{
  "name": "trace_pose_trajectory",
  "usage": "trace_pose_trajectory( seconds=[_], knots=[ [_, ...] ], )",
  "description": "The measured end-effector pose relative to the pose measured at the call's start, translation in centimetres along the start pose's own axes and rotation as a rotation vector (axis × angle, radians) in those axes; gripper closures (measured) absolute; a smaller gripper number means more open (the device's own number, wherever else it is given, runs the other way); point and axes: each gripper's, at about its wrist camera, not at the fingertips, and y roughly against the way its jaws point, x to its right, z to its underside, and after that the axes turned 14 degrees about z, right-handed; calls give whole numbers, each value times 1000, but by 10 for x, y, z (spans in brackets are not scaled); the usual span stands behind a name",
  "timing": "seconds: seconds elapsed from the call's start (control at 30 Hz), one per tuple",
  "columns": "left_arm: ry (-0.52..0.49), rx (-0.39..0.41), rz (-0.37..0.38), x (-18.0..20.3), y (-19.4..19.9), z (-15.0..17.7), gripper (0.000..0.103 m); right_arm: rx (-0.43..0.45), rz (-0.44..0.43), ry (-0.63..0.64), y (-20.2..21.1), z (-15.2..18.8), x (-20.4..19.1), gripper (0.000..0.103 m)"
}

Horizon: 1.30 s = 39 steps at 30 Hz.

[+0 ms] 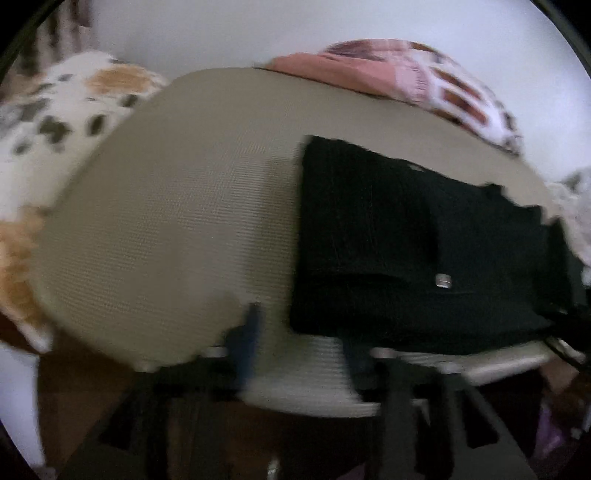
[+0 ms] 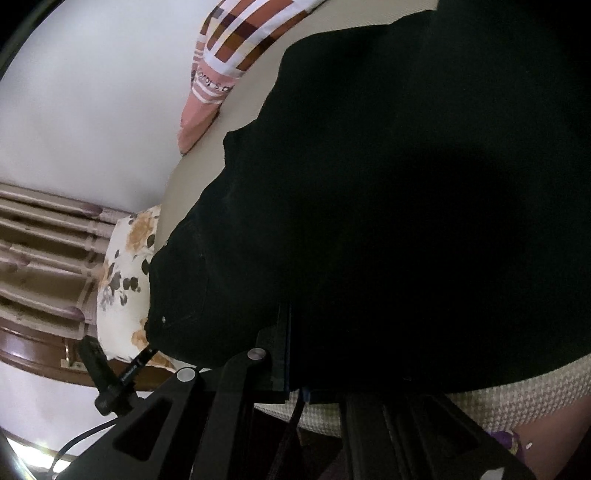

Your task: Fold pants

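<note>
Two wrist views are given, and the black pants point(image 1: 417, 240) are seen in both, laid folded on a beige woven bed surface point(image 1: 177, 221) towards its near edge. In the left wrist view the pants are seen as a flat dark block on the right half of that surface, with a small metal button point(image 1: 443, 280) showing on the cloth. The left gripper point(image 1: 303, 332) is held at the near edge with its jaws spread; one blue-tipped finger point(image 1: 251, 328) is seen over bare beige surface just left of the pants, and the other is mostly lost against the dark cloth, so no cloth is seen pinched between them. The view is blurred.

In the right wrist view the pants point(image 2: 388, 203) fill most of the picture. The right gripper point(image 2: 291, 369) is seen at their near edge with its jaws pressed together; whether cloth is caught in them cannot be told, since everything there is black.

A floral pillow point(image 1: 55, 122) lies at the left end of the bed, and a pink checked cloth point(image 1: 406, 81) lies at the far side by a white wall point(image 1: 258, 33).
</note>
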Motion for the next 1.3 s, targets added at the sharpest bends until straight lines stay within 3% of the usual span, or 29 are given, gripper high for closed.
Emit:
trace_pose_trajectory(
  seconds=[0.03, 0.17, 0.27, 0.37, 0.47, 0.6, 0.7, 0.83, 0.9, 0.97, 1.1, 1.3],
  knots=[
    [22, 18, -34, -3, 8, -1, 35, -5, -25, -11, 0, -1, 3, 97],
    [85, 160, -97, 0, 47, -7, 34, -7, -147, -70, 3, -3, 17, 92],
    [28, 246, 18, 20, 58, -18, 30, 15, -214, -93, 9, -6, 23, 84],
    [-44, 160, 60, 43, 22, -28, 28, 75, -252, -112, 21, -13, 33, 76],
    [3, 20, 83, 39, -26, -25, 28, 127, -297, -138, 33, -23, 51, 75],
    [72, 3, 87, 23, -39, -16, 28, 228, -341, -198, 56, -47, 87, 75],
    [96, 5, 92, 20, -38, -13, 28, 366, -322, -293, 84, -73, 129, 75],
    [93, -6, 77, 20, -39, -13, 25, 482, -271, -408, 111, -94, 179, 75],
    [113, -6, 87, 16, -38, -14, 24, 524, -233, -447, 124, -101, 201, 94],
    [115, -11, 79, 17, -40, -14, 23, 536, -138, -472, 134, -106, 220, 96],
    [139, -16, 87, 15, -41, -14, 21, 535, -94, -510, 144, -106, 243, 98],
    [124, -19, 73, 17, -41, -14, 19, 560, -63, -508, 161, -93, 242, 99]
  ],
)
